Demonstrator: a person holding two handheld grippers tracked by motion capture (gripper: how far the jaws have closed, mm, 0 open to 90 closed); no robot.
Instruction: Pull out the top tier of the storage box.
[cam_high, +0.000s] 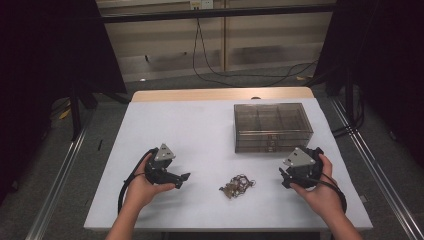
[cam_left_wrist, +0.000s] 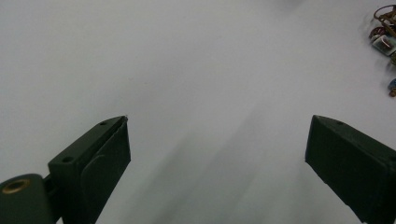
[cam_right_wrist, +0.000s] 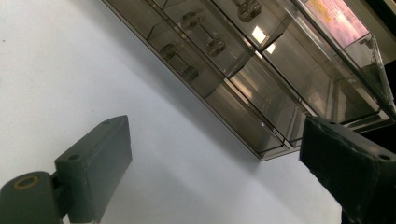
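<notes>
The left gripper sits low over the white table, held in the person's left hand; its jaws stand wide apart with nothing between them. In the left gripper view only bare cloth lies ahead of the jaws, and the pile shows ahead and off to the right of them, well clear of the right jaw.

The pile, a tangle of small rings and trinkets, lies on the table between the two grippers, nearer the front edge, touching neither.

The right gripper is held in the right hand, just right of the pile and just in front of the box's near right corner. Its jaws are also spread wide and hold nothing. In the right gripper view the box, clear and smoky with inner compartments, lies close ahead, running slantwise across the view, its corner beside the right jaw. From above, the box stands closed beyond the right gripper.
</notes>
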